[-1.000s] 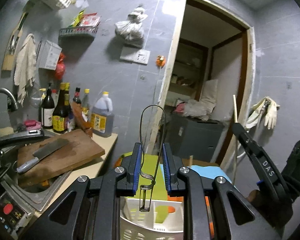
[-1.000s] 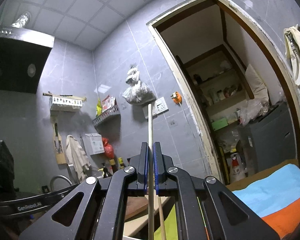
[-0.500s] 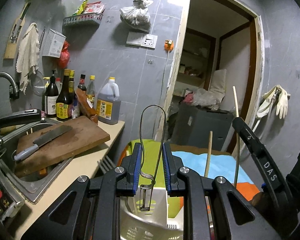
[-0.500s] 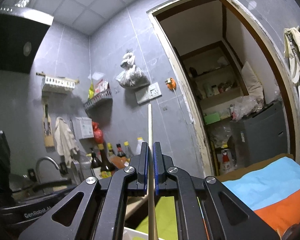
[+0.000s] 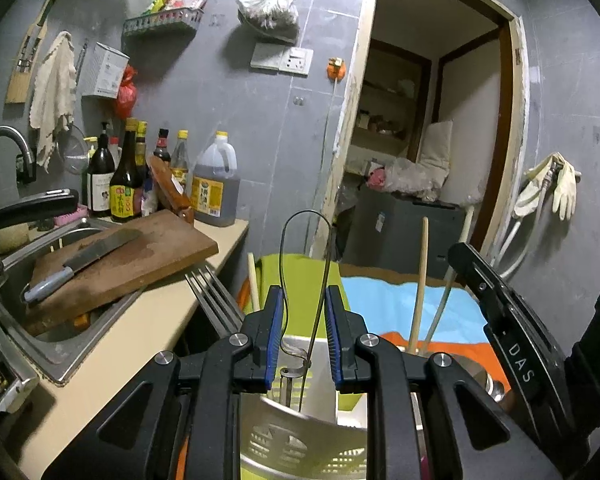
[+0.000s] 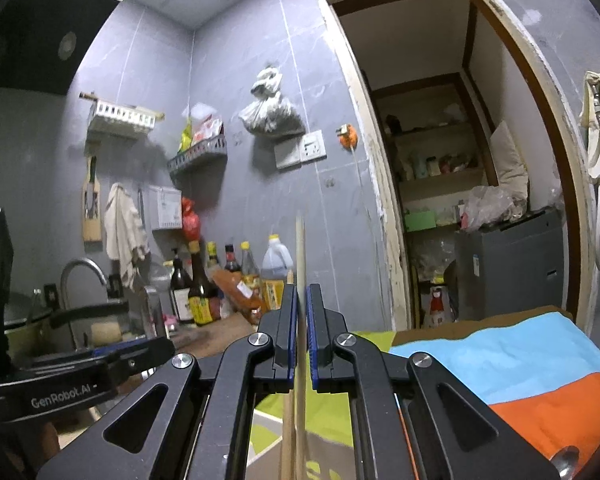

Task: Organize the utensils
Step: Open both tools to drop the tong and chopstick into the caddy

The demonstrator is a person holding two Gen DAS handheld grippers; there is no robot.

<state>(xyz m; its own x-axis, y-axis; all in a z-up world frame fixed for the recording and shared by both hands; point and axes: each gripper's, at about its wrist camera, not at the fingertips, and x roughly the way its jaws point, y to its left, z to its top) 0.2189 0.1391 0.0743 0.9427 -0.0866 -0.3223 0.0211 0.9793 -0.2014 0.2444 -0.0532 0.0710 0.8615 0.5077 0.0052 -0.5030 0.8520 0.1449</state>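
Observation:
My left gripper (image 5: pixel 303 296) is shut on a wire-loop utensil (image 5: pixel 305 240). The loop stands upright between the blue pads, and its lower end hangs into a white slotted utensil basket (image 5: pixel 300 440) just below. My right gripper (image 6: pixel 302 292) is shut on a pale chopstick (image 6: pixel 300 248) that stands upright. A second, browner chopstick (image 6: pixel 287 420) runs beside it, behind the left finger. In the left wrist view, two chopsticks (image 5: pixel 419 280) rise to the right of the basket, next to the black casing of the other gripper (image 5: pixel 512 344). A third stick (image 5: pixel 253 280) stands left of the basket.
A wooden chopping board (image 5: pixel 140 256) with a cleaver (image 5: pixel 80 260) lies over the sink (image 5: pixel 40 340) on the left. Bottles (image 5: pixel 160 176) line the wall behind it. A blue, orange and green cloth (image 5: pixel 388 304) covers the table beyond the basket. An open doorway (image 5: pixel 428 140) lies ahead.
Both grippers have sunk with their utensils. The basket now sits closer under the left gripper, and the chopsticks beside the right gripper have come into the left wrist view.

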